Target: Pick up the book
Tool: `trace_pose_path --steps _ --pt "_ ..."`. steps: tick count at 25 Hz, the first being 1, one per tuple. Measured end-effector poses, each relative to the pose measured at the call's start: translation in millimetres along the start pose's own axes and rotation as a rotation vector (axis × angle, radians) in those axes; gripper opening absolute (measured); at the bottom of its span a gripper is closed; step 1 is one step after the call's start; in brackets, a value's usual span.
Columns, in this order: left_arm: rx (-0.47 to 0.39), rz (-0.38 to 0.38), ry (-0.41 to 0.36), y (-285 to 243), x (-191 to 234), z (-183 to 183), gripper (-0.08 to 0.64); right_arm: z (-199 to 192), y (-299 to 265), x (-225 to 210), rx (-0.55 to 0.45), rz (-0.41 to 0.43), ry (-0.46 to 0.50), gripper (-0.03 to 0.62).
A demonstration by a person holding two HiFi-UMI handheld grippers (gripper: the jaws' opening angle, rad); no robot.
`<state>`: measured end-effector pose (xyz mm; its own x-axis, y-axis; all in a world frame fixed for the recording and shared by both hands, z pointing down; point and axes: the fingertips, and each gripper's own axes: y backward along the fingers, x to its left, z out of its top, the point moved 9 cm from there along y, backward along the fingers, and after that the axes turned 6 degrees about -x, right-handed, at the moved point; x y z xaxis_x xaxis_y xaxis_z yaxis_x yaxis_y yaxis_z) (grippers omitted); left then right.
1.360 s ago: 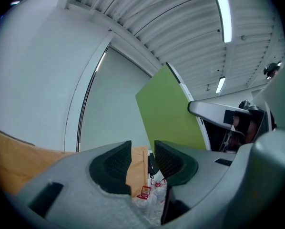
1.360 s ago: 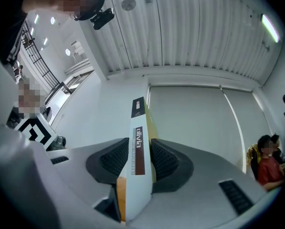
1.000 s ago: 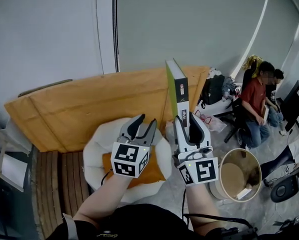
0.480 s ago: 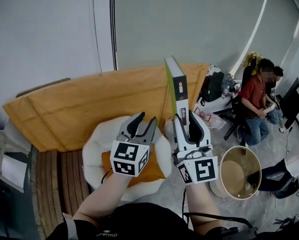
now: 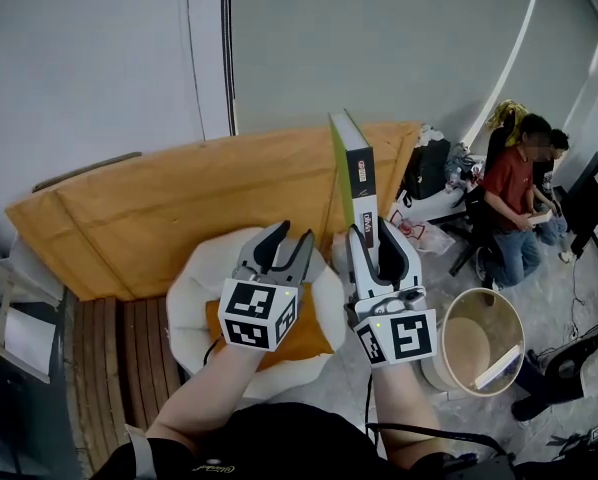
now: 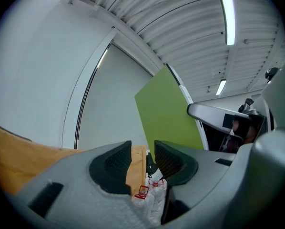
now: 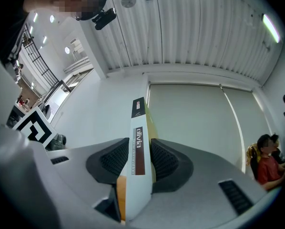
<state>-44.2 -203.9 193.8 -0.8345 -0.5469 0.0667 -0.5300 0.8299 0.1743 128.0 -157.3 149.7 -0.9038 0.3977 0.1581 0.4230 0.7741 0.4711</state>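
Head view, book (image 5: 353, 168): upright in the air above the right gripper, green cover facing left, white spine toward the camera; its lower end is hidden between the jaws, and the spine print is too small to read.
Head view, right gripper (image 5: 371, 236): jaws pinching the book's lower part; marker cube nearest the camera.
Head view, left gripper (image 5: 284, 244): beside the right gripper and apart from the book; jaw tips slightly spread.
Head view, wooden board (image 5: 169, 208): leans against the grey wall behind both grippers; its right end is covered by the book.
Head view, white seat (image 5: 194, 288): below the left gripper, holding an orange cushion (image 5: 304, 343), both largely hidden by the gripper and forearm.
Head view, round tub (image 5: 474, 353): on the floor at right; contents hard to make out.
Head view, seated people (image 5: 514, 203): far right, partly cut off by the frame edge.
Left gripper view, left gripper (image 6: 142, 152): jaws a narrow gap apart, nothing held; only the board and some bottles (image 6: 149, 194) show through.
Left gripper view, book (image 6: 168, 116): green cover up right, lower edge hidden behind the jaw.
Right gripper view, right gripper (image 7: 139, 155): both pads pressed on the book (image 7: 137, 109); spine reads "olivia", the foot is cut off below.
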Motion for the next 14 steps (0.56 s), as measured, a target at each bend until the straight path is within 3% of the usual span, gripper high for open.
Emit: trace_pose_path --steps 14 --pt "0.006 -0.007 -0.009 -0.1 -1.6 2.9 0.16 -1.9 0.4 0.5 0.01 -0.004 -0.003 0.143"
